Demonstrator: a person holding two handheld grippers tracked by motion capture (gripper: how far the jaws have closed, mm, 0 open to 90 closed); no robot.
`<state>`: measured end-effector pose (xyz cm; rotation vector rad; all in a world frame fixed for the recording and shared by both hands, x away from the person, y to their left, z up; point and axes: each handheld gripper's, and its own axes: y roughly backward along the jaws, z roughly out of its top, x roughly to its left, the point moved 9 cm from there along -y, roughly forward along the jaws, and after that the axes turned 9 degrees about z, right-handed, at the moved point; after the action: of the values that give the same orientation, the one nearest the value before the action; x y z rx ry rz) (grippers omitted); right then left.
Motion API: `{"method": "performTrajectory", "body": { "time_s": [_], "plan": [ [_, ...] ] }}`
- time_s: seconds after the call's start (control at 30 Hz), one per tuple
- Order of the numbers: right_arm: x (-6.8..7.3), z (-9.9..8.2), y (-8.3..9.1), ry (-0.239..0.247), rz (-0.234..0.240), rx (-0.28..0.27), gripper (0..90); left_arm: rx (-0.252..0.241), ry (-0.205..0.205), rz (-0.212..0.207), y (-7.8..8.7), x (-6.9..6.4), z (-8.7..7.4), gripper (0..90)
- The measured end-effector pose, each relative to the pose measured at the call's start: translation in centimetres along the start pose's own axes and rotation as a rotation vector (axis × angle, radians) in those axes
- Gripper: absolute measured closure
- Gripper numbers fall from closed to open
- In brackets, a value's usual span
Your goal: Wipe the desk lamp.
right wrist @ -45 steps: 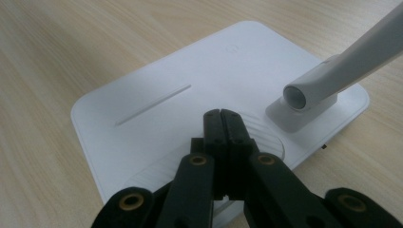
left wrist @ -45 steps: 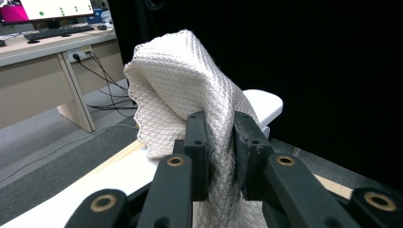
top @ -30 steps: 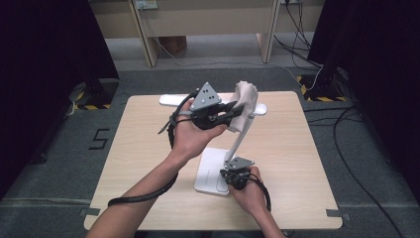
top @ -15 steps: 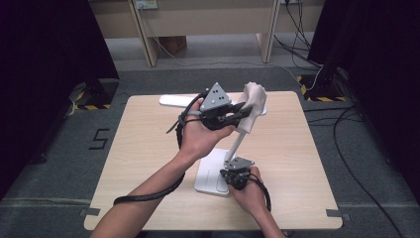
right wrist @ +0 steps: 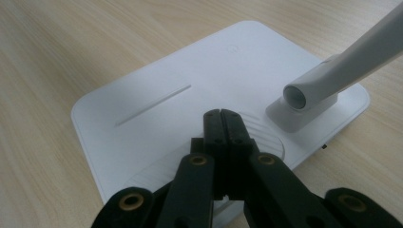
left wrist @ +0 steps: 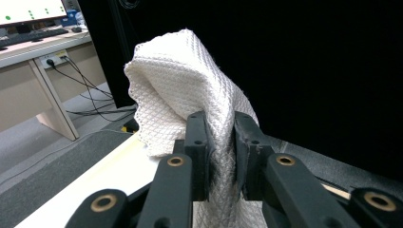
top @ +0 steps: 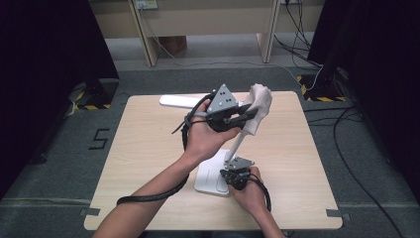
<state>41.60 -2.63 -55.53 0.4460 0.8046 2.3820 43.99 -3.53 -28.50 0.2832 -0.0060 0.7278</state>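
high view: fixed above the person's side, faces forward and down, far, takes in whole table | left gripper view: rides raised gripper, faces along jaws, very close on white cloth | right gripper view: low, faces down, close on lamp base | shared: cloth and base also appear in high view

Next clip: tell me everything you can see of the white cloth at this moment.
The white cloth is a woven fabric with a diamond, waffle-like texture and a finely scalloped edge. It is bunched and folded, held up above the table, with its top rounded over. The left claw is shut on it, both jaws pinching the fabric between them. In the high view the cloth sits against the upper part of the white desk lamp, around the top of its slanted arm.
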Motion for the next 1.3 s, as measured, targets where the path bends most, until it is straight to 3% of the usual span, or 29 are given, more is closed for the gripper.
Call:
{"method": "performTrajectory", "body": {
  "time_s": [0.4,0.63,1.03,1.3],
  "plan": [
    [0.0,0.0,0.0,0.001,0.0,-0.001,90.0,0.011,-0.037,-0.036,0.2,-1.3,-0.7,78.1],
    [0.0,0.0,0.0,-0.003,0.006,-0.002,90.0,-0.033,-0.035,-0.035,2.6,-1.2,-0.7,78.6],
    [0.0,0.0,0.0,-0.005,0.005,-0.007,90.0,-0.07,-0.001,0.028,8.5,2.6,-2.8,78.8],
    [0.0,0.0,0.0,-0.011,0.004,-0.005,90.0,-0.061,0.015,0.08,10.4,5.0,-4.5,78.8]
  ]
}}
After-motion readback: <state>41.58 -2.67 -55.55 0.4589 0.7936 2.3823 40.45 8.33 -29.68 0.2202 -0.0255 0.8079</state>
